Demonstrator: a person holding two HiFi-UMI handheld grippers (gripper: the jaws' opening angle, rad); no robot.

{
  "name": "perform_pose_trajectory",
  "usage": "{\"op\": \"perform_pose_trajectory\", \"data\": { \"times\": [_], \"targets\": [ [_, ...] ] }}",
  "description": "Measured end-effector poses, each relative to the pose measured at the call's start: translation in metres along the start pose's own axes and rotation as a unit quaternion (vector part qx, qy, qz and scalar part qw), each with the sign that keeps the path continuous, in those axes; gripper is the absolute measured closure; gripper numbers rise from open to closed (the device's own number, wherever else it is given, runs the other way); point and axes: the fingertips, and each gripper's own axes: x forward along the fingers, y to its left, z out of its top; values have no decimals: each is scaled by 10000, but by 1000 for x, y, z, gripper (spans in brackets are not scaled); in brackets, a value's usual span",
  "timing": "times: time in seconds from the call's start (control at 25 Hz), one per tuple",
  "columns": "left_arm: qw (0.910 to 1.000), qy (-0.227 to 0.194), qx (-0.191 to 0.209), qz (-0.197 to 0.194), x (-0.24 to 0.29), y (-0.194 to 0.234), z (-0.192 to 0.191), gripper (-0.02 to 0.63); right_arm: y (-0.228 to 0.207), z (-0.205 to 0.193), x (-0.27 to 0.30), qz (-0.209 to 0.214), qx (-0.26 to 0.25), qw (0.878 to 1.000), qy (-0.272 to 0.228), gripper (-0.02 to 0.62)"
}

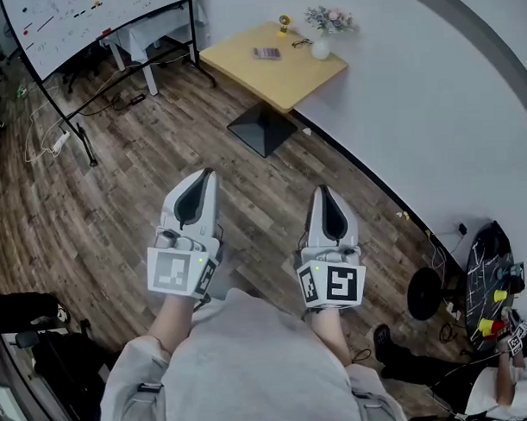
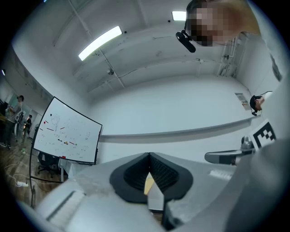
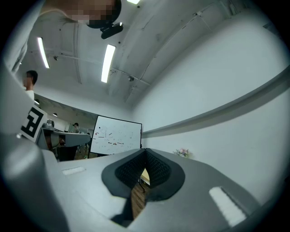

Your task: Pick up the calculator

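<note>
Across the wooden floor (image 1: 116, 193), at the far side, stands the yellow table (image 1: 289, 79), and the small dark slab on it, left of the flower vase (image 1: 321, 48), looks to be the calculator (image 1: 267, 52): untouched, so the whole approach and grab are yet to come. Near the person, left gripper (image 1: 208, 173) and right gripper (image 1: 321, 189) both hover well apart from that table, jaws pressed together on nothing

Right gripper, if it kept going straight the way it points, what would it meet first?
Nothing close: the way ahead of the right gripper looks free. Far off it lines up roughly with the yellow table by the wall; depth is unclear.
</note>
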Motion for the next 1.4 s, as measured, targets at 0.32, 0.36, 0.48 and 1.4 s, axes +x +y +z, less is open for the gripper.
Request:
{"op": "perform_pose_trajectory", "data": {
  "times": [0.32,0.36,0.48,1.4],
  "targets": [
    [10000,49,12,-38,10,1,-4,601,0,-3,11,78,-21,10000,27,592],
    [10000,41,-6,-55,13,1,-4,601,-1,-4,14,80,-13,10000,41,592],
    [9999,19,-69,-112,28,4,-7,601,-8,-9,26,45,-9,10000,56,592],
    [9995,38,-62,-320,189,96,-44,601,-46,-33,199,-183,-167,9997,92,592]
  ]
}}
